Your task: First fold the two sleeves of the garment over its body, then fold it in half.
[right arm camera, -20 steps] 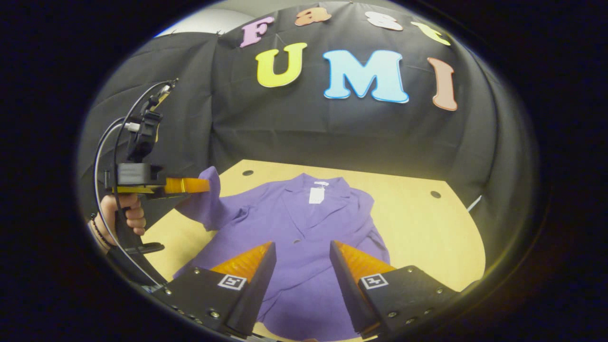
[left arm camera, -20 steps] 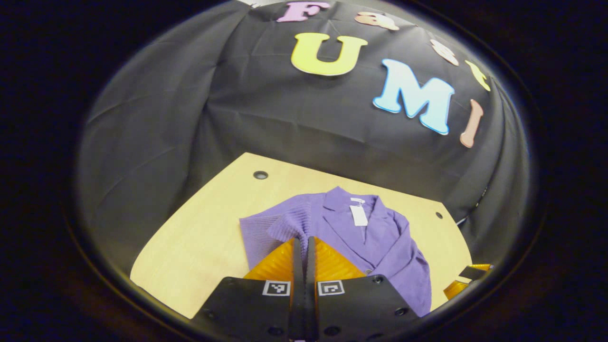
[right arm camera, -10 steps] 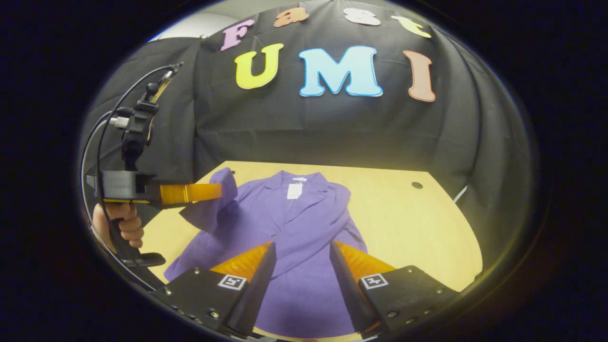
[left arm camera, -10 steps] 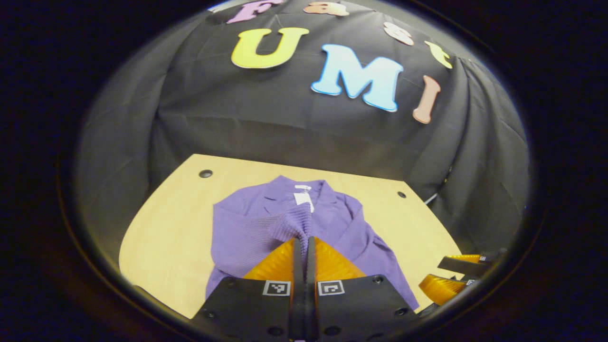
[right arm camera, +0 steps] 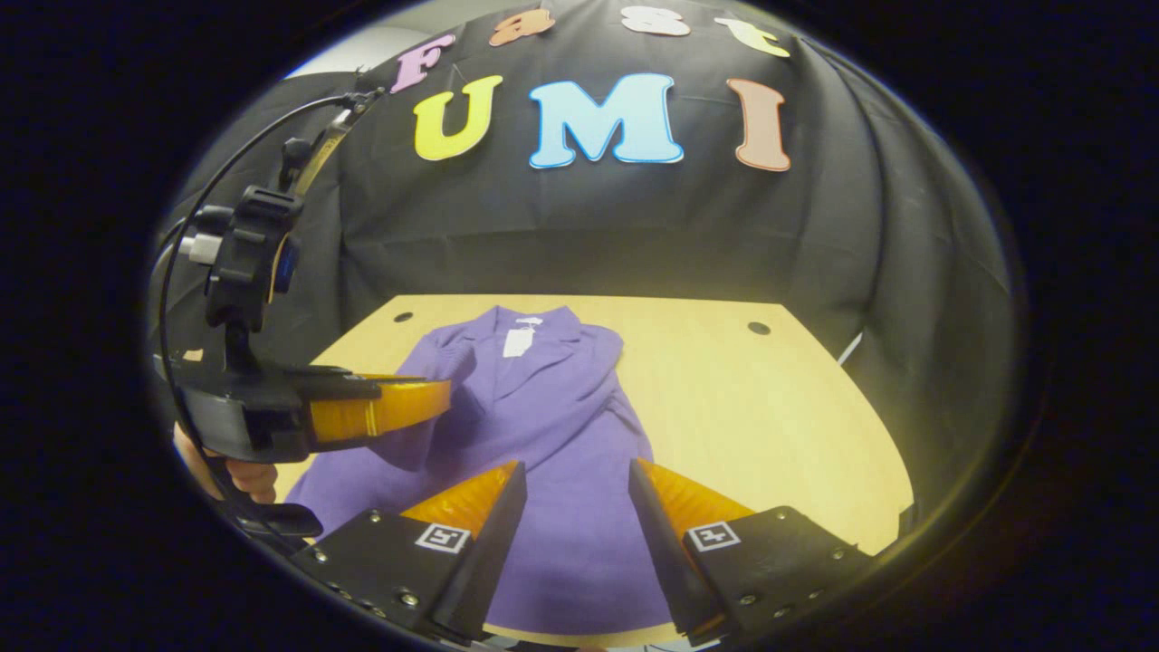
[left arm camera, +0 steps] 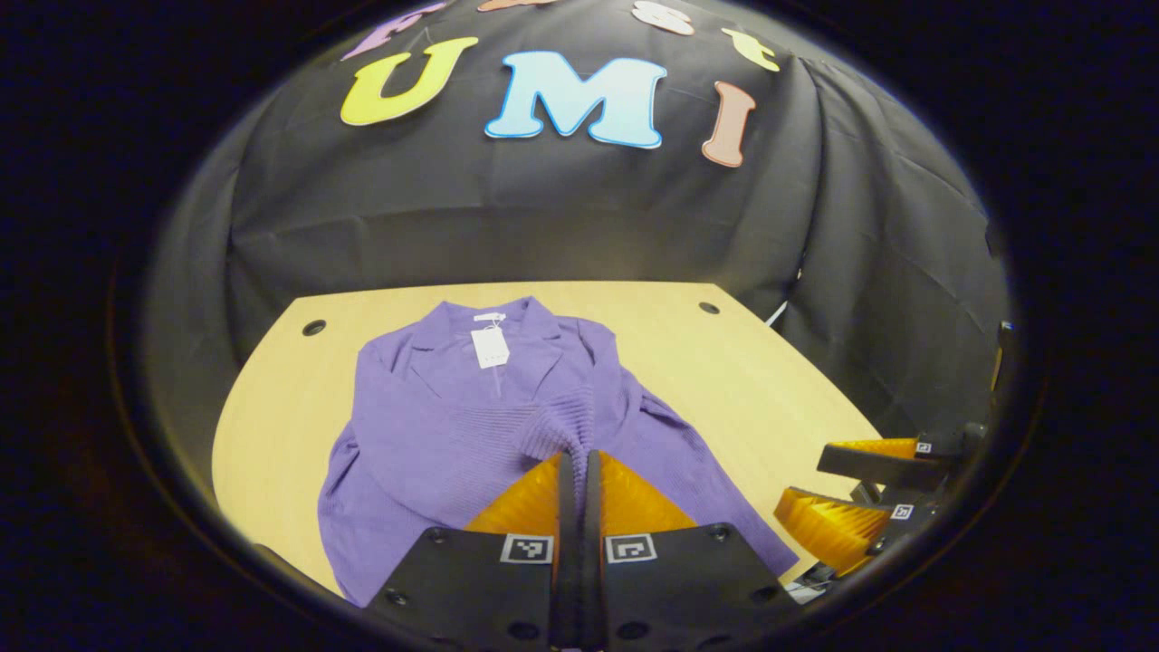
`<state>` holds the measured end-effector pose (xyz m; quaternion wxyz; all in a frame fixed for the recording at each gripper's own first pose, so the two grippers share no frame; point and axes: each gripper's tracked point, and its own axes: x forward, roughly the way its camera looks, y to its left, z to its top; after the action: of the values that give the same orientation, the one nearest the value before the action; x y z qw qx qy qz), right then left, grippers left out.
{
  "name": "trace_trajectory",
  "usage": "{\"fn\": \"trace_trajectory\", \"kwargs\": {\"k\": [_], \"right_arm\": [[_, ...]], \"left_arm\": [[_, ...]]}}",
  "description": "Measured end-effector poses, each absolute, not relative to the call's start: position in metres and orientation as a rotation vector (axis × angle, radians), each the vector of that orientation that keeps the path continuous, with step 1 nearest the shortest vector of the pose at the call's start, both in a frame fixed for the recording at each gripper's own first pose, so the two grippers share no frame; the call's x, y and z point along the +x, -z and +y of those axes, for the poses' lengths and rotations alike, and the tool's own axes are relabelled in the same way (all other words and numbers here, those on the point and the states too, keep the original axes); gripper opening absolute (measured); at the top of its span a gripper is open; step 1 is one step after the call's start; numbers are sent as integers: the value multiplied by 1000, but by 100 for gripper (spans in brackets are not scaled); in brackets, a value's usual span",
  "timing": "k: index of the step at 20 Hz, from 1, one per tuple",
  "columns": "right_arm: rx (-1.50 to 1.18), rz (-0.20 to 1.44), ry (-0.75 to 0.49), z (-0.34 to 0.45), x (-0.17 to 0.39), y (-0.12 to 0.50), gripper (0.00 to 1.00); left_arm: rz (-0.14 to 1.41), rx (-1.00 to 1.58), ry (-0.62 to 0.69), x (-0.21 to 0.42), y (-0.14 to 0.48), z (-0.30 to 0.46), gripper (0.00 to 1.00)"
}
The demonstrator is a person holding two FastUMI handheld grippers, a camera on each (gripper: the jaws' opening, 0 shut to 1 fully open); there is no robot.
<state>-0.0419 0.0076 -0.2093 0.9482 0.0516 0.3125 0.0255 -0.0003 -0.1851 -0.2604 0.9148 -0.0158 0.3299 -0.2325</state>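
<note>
Purple cardigan lies on the table. The left gripper, pinched closed on a sleeve, holds it over the body. The right gripper gapes empty. Second sleeve and halving remain.

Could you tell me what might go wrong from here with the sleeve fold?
The left tongs pinch only the ribbed cuff of the sleeve, so it could slip out mid-carry. Released now, the sleeve might land bunched on the purple garment. The open right tongs hover close and could snag the cloth.
</note>
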Motion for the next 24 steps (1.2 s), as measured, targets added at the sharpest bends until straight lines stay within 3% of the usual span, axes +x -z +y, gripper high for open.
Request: {"fn": "trace_trajectory", "kwargs": {"k": [7,8,11,12,16,18,20,24], "right_arm": [[82,677,-56,-18,-61,238,72],[85,683,-54,-19,-63,240,72],[96,684,-13,-25,-64,243,72],[100,691,0,-25,-66,246,72],[130,705,43,-27,-73,248,72],[164,716,56,-26,-78,256,72],[165,749,95,-33,-89,266,72],[191,785,136,-34,-107,277,72]], "left_arm": [[702,-82,399,-5,291,-187,8],[709,-94,399,-7,294,-187,14],[722,-98,424,-14,298,-187,12],[728,-92,436,-17,298,-186,24],[703,-59,412,-19,290,-159,87],[694,-63,391,-23,288,-138,81],[690,-66,369,-27,288,-114,87],[693,-39,304,-39,294,-57,82]]}}
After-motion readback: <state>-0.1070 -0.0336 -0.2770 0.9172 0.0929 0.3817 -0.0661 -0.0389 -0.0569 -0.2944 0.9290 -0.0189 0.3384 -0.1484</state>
